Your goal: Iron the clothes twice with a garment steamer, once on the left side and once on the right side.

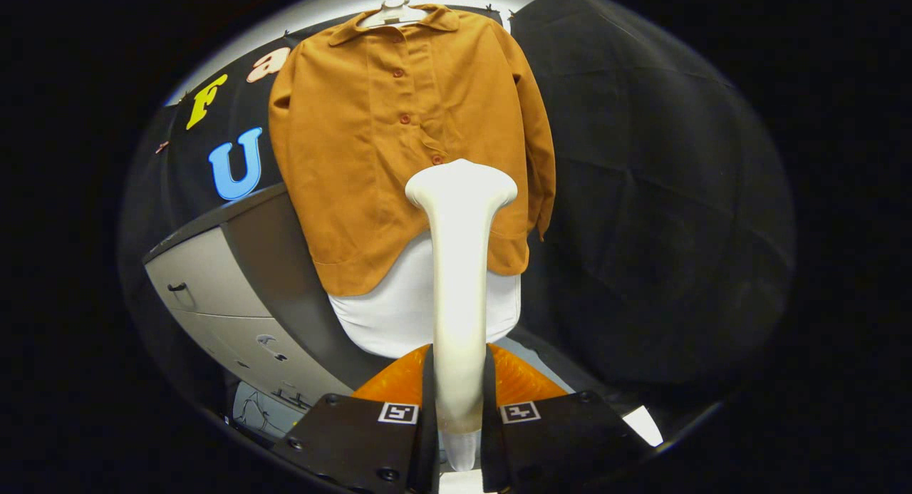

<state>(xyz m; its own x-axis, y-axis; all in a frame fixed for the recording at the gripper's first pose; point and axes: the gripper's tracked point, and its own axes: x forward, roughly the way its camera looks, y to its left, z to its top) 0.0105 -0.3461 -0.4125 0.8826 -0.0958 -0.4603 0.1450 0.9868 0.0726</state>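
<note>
On the far left, a grey cabinet (214, 294) with drawers is standing against the booth wall, its dark handle showing on the upper drawer. To the right of it, a brown button-up shirt (370, 159) is hanging on a white hanger (393, 13), its front facing the claw, and its lower hem is lying over a white board (399, 316) behind it. Near the middle, the claw (458, 408) is gripping the garment steamer (459, 266) by its white handle, both fingers pressing on the sides of that handle. The steamer is standing upright between the fingers, its flared head (461, 184) sitting in front of the shirt's lower front, just right of the button line; whether it is touching the cloth cannot be told. Something orange (520, 376) is lying just beyond the fingers, below the board. To the right, black cloth is covering the wall.
</note>
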